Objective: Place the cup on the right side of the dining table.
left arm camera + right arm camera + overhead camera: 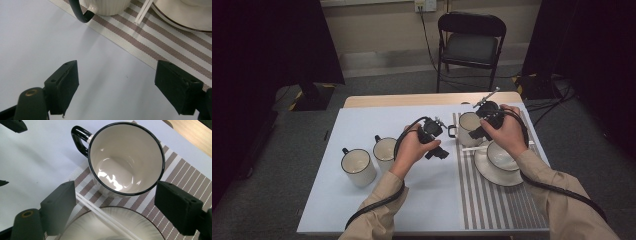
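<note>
White sheeting covers the surface [377, 200], with a bare wooden strip at its far edge and a brown-striped placemat [492, 205] along the right side. Most of the left and near parts lie open, so both hands have room to swing there. On the placemat a wide plate [492, 176] carries a bowl [502, 156], and a thin white stick [100, 213] lies across the plate's rim, apparently laid out as a place setting. Just beyond, a black-rimmed mug [126, 157] stands upright at the placemat's left edge, its handle out over the white sheet, easy to reach from the left. Two more mugs [358, 167] wait side by side at the left, well apart from the setting. The right gripper [115, 202] hovers above mug and plate, fingers wide apart and empty. The left gripper [116, 82] hangs over bare sheet beside the placemat, fingers likewise spread, holding nothing.
</note>
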{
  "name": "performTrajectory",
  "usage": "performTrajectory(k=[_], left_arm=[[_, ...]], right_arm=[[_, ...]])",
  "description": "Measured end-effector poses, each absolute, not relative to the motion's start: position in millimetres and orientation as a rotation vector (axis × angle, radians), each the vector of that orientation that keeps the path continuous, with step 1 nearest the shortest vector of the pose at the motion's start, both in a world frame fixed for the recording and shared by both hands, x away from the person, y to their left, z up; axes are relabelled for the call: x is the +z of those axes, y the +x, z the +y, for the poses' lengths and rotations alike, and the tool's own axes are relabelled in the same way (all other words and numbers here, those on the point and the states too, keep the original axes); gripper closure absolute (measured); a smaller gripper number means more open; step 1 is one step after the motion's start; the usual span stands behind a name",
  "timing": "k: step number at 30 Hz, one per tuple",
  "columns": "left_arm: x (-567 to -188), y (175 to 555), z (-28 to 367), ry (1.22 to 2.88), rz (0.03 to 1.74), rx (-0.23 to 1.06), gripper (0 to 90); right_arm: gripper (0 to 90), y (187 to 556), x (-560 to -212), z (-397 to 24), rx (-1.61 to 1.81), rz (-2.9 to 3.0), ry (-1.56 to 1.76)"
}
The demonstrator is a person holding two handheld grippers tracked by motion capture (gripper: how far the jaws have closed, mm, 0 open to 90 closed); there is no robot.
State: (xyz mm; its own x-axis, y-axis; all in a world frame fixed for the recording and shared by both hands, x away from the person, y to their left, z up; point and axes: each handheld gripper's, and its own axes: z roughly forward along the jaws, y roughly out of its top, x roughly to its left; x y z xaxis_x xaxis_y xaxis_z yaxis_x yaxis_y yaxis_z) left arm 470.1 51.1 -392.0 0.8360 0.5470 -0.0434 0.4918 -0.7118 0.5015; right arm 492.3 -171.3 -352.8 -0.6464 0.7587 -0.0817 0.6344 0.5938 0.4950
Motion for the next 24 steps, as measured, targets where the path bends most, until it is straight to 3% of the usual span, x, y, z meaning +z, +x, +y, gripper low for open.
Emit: performTrajectory(k=[24], left_arm=[[-391.2,457.0,64.2,2.491,0.781,0.131,19.5]], right_arm=[[17.1,476.7,-356.7,-166.4,0.645,2.579,1.088]])
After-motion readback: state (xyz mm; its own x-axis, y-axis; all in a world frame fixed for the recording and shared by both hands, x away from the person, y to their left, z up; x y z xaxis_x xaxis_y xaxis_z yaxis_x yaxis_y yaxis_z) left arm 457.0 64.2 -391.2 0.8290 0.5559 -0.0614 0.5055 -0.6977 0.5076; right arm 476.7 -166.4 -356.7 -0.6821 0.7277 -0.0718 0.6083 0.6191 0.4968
